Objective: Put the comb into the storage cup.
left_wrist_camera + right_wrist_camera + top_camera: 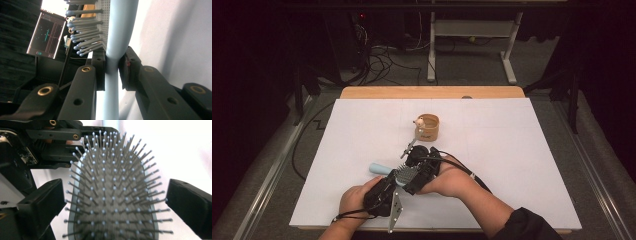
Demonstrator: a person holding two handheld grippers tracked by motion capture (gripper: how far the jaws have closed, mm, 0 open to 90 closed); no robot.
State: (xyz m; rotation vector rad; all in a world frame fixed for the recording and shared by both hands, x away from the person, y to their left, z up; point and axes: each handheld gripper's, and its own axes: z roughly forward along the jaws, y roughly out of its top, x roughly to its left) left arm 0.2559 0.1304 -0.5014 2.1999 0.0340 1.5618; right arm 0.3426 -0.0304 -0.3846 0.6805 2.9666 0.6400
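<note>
Dim surroundings, perhaps overexposed white background

Setting: dim lab or recording workspace.
White-covered wooden table [432,92] on grey carpet; loose cables [382,60] on floor; adjustable desk frame [472,30] behind; dark surroundings.

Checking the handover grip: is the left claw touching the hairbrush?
Touching. In the left gripper view, the left claw clamps the hairbrush at its pale blue neck.

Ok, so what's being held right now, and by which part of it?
The left gripper is shut on the hairbrush at the neck of its light blue handle, just below the bristles. The right gripper is open around the brush head, gripping nothing.
</note>
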